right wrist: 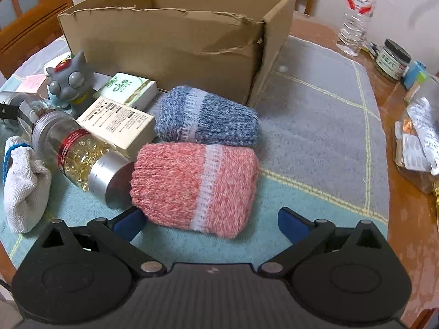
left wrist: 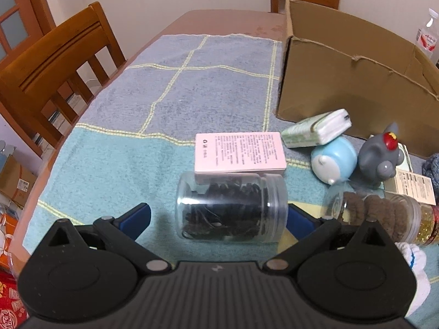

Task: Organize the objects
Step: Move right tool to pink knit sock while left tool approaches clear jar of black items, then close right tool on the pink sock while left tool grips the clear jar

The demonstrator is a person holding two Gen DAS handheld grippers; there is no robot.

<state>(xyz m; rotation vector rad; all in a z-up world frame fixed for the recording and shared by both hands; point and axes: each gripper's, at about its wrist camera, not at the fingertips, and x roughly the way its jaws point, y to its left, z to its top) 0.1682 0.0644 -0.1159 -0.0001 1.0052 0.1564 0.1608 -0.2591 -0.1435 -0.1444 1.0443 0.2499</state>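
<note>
The left gripper (left wrist: pixel 218 219) has its blue-padded fingers spread wide on either side of a clear jar (left wrist: pixel 231 205) lying on its side and filled with dark, tangled items; no pad is seen pressing it. At the jar's 12 o'clock a pink box (left wrist: pixel 240 152) leans on it — its back carries fine print too small to read. Toward 2 o'clock sit a green-and-white tissue pack (left wrist: pixel 315 128), a blue round toy (left wrist: pixel 333 161) and a grey figurine (left wrist: pixel 382 155), with the cardboard box (left wrist: pixel 343 82) behind them.

The right gripper (right wrist: pixel 211 223) is likewise splayed open, its fingers either side of the near end of a pink knitted roll (right wrist: pixel 196 186). A blue knitted roll (right wrist: pixel 207 116) lies at its 12 o'clock, touching it. At 9 o'clock a jar of golden capsules (right wrist: pixel 82 159) rests with its silver lid against the pink roll; a second tissue pack (right wrist: pixel 129 89) there reads "C&S". At 1 o'clock stands a water bottle (right wrist: pixel 356 13) — label unreadable.
</note>
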